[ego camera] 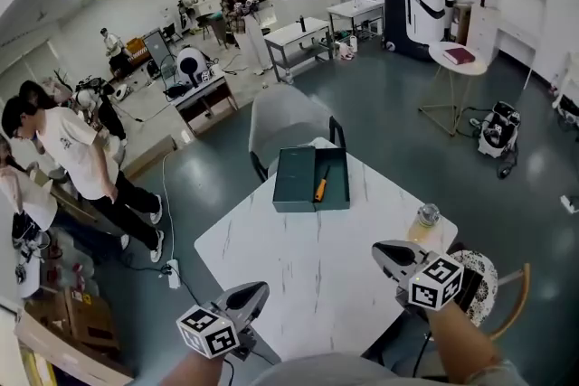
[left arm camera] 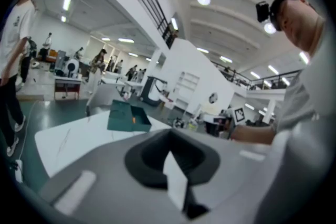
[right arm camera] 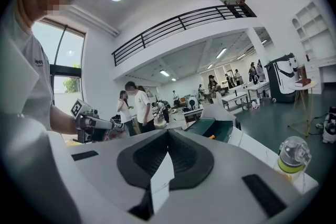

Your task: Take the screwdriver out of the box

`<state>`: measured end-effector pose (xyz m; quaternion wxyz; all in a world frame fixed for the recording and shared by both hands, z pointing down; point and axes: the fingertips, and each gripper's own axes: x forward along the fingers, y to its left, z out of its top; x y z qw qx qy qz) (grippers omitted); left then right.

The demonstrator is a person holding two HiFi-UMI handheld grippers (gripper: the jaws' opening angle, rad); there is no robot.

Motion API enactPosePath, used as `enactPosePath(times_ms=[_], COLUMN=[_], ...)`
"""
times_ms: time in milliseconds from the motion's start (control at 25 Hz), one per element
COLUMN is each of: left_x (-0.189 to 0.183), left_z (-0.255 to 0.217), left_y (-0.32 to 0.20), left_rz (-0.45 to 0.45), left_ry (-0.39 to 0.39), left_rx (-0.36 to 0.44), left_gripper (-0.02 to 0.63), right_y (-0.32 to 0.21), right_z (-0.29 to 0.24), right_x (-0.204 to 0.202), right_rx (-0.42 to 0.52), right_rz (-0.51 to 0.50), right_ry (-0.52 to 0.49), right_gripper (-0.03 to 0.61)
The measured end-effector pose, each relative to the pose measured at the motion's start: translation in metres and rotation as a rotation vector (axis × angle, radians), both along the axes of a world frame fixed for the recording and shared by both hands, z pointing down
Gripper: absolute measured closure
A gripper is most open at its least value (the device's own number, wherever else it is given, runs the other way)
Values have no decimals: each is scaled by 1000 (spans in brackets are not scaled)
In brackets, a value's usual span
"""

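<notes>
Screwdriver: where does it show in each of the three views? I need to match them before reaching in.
Head view: the screwdriver, orange-handled, lies in the right half of the open green box, just above centre.
Left gripper view: an orange speck inside the green box, left of centre.
Right gripper view: an orange bit at the green box, right of centre.
Shared landmark: the green box.

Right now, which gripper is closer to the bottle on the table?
Right. The right gripper is just short of the bottle, by the right edge of the table. The left gripper is at the near left edge, well across from it.
</notes>
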<state>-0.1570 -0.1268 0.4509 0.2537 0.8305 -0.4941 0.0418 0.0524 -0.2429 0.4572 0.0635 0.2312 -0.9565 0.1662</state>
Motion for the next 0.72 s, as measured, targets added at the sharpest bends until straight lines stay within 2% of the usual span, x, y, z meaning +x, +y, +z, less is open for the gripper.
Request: enactPosePath(times_ms=[200, 360, 560, 720], left_x=[-4, 7, 16, 20], left_z=[31, 39, 51, 65], left_y=[-55, -107, -174, -232], left_rz=[98, 177, 194, 183], left_ry=[-19, -90, -172, -271], left_rx=[-83, -123, -178, -214], left_gripper=[612, 612, 612, 611], right_y=[-18, -25, -40, -48], right_z=[8, 3, 2, 9], right_x=[-8, -16, -22, -25], right_rx=[-18, -3, 4, 3], right_rz=[62, 68, 64, 50], right_ry=[57, 100, 111, 98], right_gripper=[571, 571, 571, 571])
